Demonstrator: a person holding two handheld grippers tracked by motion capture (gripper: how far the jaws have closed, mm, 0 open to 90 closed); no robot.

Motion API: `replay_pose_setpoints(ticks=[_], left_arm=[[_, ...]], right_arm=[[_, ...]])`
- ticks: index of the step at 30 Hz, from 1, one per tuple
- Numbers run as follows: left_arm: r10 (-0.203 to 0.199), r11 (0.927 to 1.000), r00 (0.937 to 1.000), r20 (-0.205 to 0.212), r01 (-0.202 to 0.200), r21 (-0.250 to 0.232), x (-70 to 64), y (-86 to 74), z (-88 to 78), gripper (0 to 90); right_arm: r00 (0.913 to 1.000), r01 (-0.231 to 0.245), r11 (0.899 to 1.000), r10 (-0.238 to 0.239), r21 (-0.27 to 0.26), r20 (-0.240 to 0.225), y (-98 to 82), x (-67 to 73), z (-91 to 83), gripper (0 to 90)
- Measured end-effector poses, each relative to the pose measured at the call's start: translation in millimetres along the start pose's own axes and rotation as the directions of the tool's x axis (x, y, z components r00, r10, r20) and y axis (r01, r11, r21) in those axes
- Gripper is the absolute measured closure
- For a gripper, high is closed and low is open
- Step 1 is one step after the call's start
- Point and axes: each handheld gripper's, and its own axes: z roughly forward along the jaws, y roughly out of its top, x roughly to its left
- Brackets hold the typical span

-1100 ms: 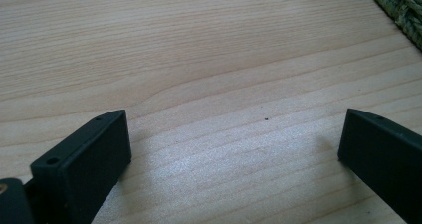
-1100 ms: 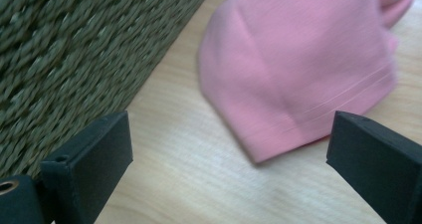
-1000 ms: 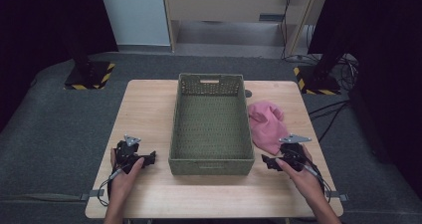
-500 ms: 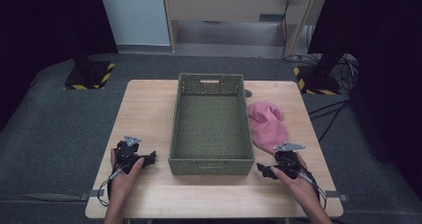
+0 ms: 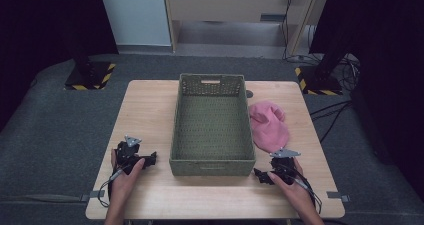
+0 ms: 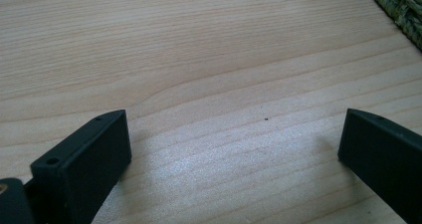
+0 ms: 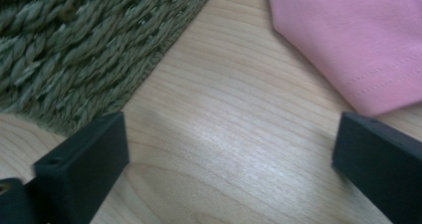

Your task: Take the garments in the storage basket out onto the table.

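Observation:
A green woven basket stands empty in the middle of the wooden table. A pink cloth lies crumpled against its right side. My left gripper rests low at the front left, open, and its jaws span bare wood, with the basket's corner ahead. My right gripper sits by the basket's front right corner. Its jaws have just been opening and stand wide with nothing between them. Ahead of them are the basket wall and the hemmed edge of the pink cloth.
Bare tabletop lies left of the basket and along the front edge. Black stands with yellow-striped bases flank the table on the grey floor. Cables run along the right.
My right gripper has come down and toward the front left, from beside the pink cloth to the basket's front right corner. The left gripper has stayed put.

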Motion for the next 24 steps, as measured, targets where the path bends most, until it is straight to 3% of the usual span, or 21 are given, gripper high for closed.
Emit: replay_pose_setpoints(ticks=[7,24], left_arm=[[0.0,1.0,1.0,0.0,0.0,0.0,0.0,0.0,0.0,0.0],[0.001,1.0,1.0,0.0,-0.001,0.0,-0.1,-0.1,-0.1,0.0]], right_arm=[[0.9988,0.043,0.999,-0.043,-0.015,0.022,-2.2,3.9,2.1,0.7],[0.9985,0.053,0.999,-0.053,-0.011,0.015,-1.8,1.6,2.7,0.2]])
